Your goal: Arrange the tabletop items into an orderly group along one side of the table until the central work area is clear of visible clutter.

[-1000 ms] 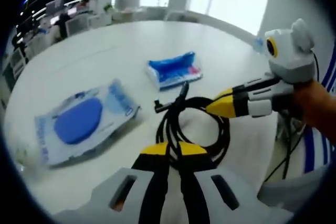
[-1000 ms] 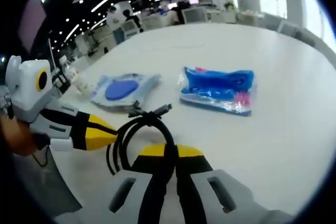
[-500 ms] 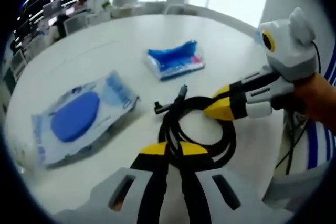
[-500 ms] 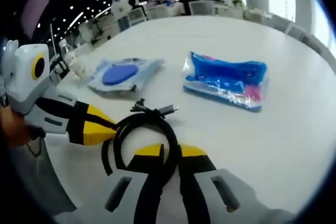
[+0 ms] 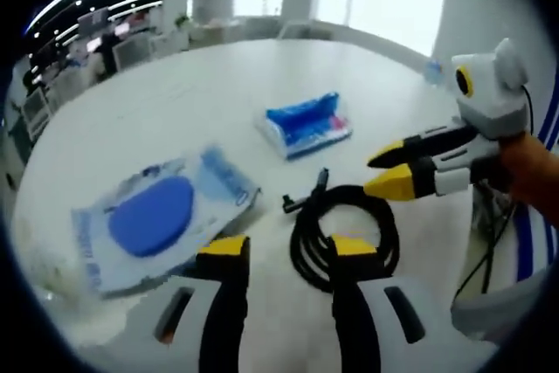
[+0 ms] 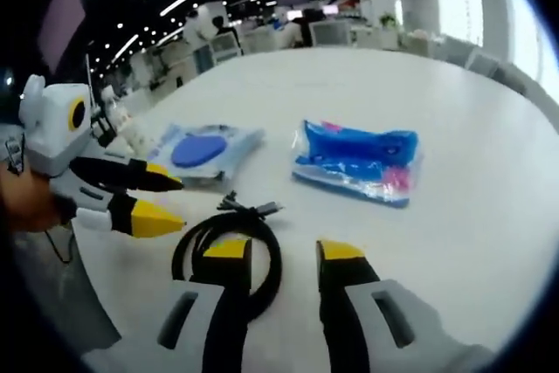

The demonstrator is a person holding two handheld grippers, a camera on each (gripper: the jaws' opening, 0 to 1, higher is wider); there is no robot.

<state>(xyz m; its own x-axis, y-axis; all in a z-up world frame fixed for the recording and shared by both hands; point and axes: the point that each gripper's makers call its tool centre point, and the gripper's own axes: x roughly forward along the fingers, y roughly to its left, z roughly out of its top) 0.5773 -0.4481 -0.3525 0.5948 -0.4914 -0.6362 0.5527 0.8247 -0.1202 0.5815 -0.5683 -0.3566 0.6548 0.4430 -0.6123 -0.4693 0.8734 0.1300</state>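
Left gripper view, left to right: flat pack with blue disc point(image 5: 162, 220) on white counter point(image 5: 175, 102), blue wipes pack point(image 5: 306, 122) further back, black coiled cable point(image 5: 343, 235) near my left hand-held gripper point(image 5: 281, 248).

I see right hand-held gripper point(image 5: 377, 174) beside cable.

Cable looks soft, light, floppy; I judge best hold is across bunched loops.

Half second ago both grippers pinched cable. Now both gape wide, cable lies free on counter.

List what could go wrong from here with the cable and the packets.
1. The coiled black cable lies free between both open tools; its loose plug ends could snag or let the coil spring apart when pushed.
2. The left tool is near the round-patch packet; a sweep could shove it off line.
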